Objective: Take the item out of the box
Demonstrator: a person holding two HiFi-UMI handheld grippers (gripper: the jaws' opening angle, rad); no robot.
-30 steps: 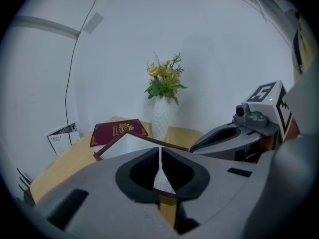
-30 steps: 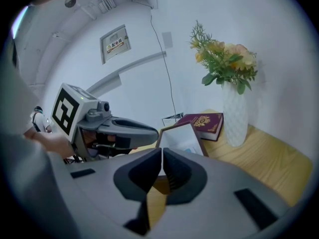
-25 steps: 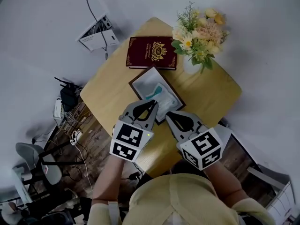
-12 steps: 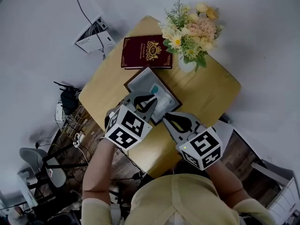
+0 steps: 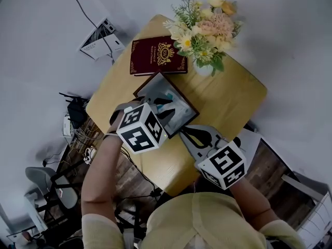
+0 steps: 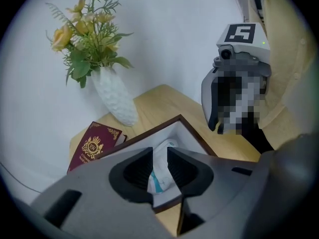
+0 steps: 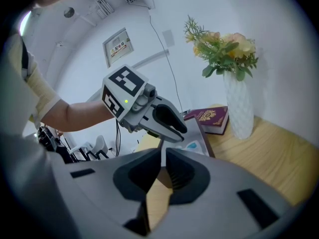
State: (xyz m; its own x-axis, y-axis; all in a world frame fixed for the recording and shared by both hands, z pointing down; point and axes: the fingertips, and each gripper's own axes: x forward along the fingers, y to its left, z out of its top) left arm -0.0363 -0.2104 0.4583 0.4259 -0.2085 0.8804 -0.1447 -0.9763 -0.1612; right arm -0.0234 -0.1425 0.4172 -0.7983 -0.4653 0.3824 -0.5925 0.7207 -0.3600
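Observation:
A shallow dark-rimmed box [image 5: 147, 84] lies open on the wooden table [image 5: 233, 100]. Inside it lies a white packet with teal print [image 5: 175, 107]. My left gripper [image 5: 162, 106] hangs over the box's near part, its jaws opening. In the left gripper view the packet [image 6: 160, 169] shows through the gap between the jaws, and the pads do not press on it. My right gripper [image 5: 185, 134] hovers at the box's near right corner, shut and empty. The right gripper view shows the left gripper [image 7: 177, 132] above the box [image 7: 203, 139].
A dark red book [image 5: 155, 56] lies beyond the box. A white vase of flowers [image 5: 203, 32] stands at the table's far side. Left of the table are cables, a router and a chair [image 5: 44, 178] on the floor.
My left gripper has moved forward from the box's near edge to over the box, and its marker cube has turned. The right gripper has hardly moved.

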